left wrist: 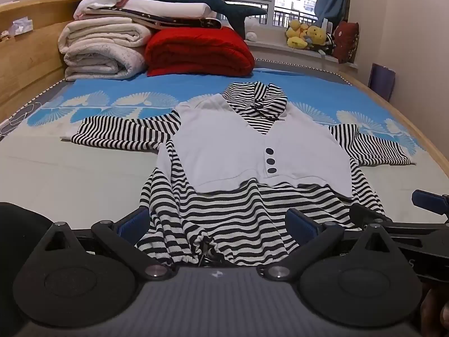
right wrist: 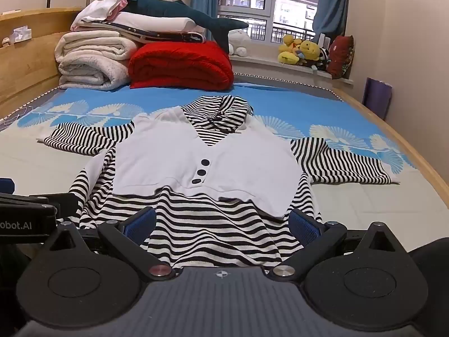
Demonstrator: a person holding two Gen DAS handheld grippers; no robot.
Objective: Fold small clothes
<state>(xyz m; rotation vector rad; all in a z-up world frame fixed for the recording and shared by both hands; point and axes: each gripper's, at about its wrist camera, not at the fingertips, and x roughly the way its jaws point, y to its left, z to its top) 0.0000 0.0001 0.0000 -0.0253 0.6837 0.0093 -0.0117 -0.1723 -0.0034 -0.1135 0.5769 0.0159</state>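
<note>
bed [left wrist: 84, 174]: garment sits mid-mattress; folded blankets [left wrist: 103, 47] stacked at the headboard end, well apart from it.
top [right wrist: 207, 168]: striped, white vest front, spread flat face up, both sleeves out sideways, hem nearest me.
progress: I judge zero folds done; sleeves and body all left to fold.
left tongs [left wrist: 216, 224]: wide open, straddling the hem's left corner, gripping nothing.
right tongs [right wrist: 221, 221]: wide open over the hem's right part, holding nothing.
buttons [right wrist: 201, 172]: three, dark.
writing: "obot.AI" on the other tool's body, partly cut off.
</note>
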